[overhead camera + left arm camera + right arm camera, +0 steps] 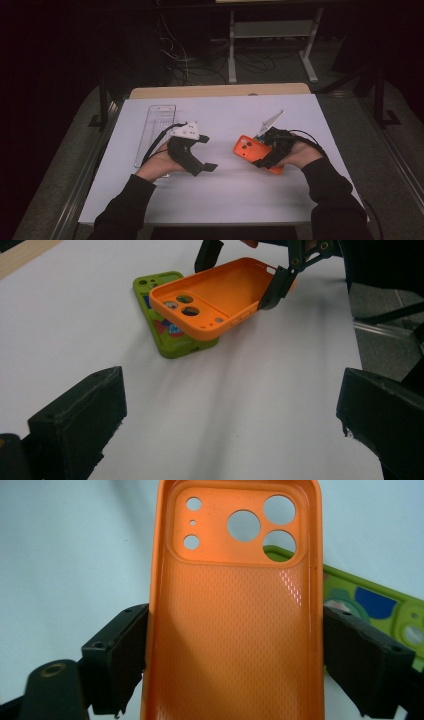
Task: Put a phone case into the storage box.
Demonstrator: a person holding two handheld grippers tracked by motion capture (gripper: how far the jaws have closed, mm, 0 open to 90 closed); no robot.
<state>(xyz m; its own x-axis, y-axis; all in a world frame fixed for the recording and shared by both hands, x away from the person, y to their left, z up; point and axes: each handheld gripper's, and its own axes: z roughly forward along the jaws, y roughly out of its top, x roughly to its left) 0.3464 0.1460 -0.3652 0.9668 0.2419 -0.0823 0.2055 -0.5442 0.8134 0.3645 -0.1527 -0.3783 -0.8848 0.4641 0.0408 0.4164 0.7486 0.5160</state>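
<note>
— Orange phone case (pixel 248 148)?
— Clamped across its width by the right gripper (pixel 264 159), long edges pressed between the two black jaws, hollow side facing up. Lifted off the white table (pixel 220 195), camera end tilted toward nine o'clock in the high view.
— Why gripped by the sides?
— Probably to keep the open face and the camera cut-outs free — nothing blocking the inside if something has to go in or come out.
— And the green phone case (pixel 165 325)?
— Flat on the table just under the orange one's camera end, partly covered by it; in the right gripper view, peeking out at three o'clock behind the right jaw. Seemingly set aside, or next in line — cannot tell which.
— Left gripper (pixel 202 152)?
— Jaws wide apart, nothing between them. Hovering at about nine o'clock from the orange case, pointed toward it — looks ready to help, maybe to steady the free end.
— Anything else nearby?
— Clear plastic tray (pixel 155 131) lying lengthwise toward ten o'clock, beyond the left hand (pixel 159 167). Well apart from both cases.
</note>
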